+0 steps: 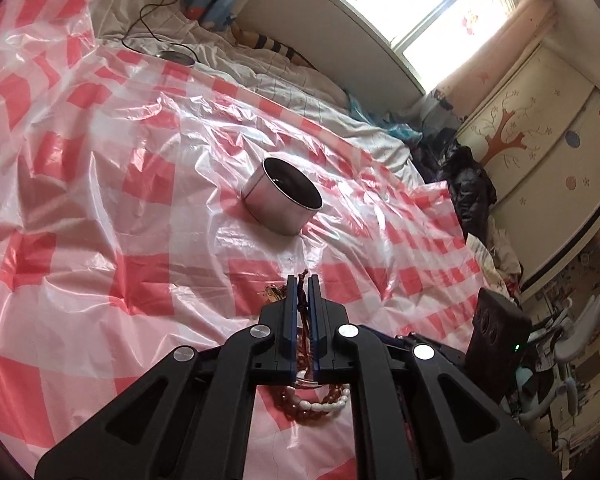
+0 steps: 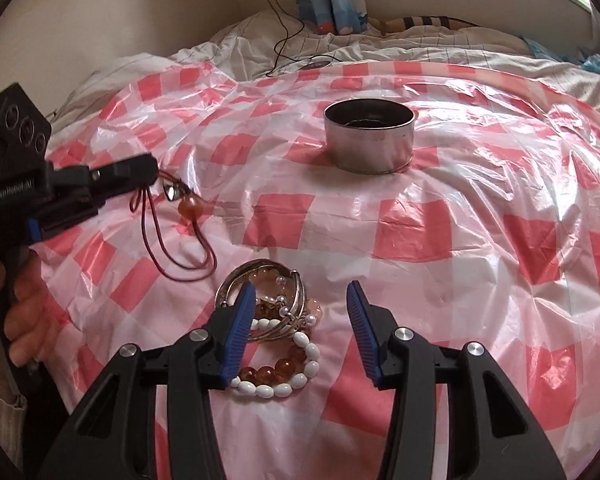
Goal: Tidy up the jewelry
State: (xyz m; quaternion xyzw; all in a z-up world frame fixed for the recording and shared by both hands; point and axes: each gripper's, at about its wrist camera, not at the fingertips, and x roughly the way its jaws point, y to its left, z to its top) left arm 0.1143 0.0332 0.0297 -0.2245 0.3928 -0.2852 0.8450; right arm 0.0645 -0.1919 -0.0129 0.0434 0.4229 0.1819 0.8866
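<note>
Right wrist view shows the left gripper (image 2: pixel 150 170) at the left, clenched on a dark red cord necklace (image 2: pixel 172 236) whose amber bead pendant (image 2: pixel 188 206) hangs just off the checked plastic sheet (image 2: pixel 420 232). Its cord loops trail down toward the sheet. Near the camera, the right gripper (image 2: pixel 300 320) stands half open and holds nothing, poised over the jewelry pile (image 2: pixel 276 336) of white bead, amber bead and metal bangles. Farther off, the metal tin (image 2: pixel 370 140) sits open. The step in hand looks like carrying the necklace; next it needs lifting clear so the cord does not snag, then moving right and far over the tin before release.
</note>
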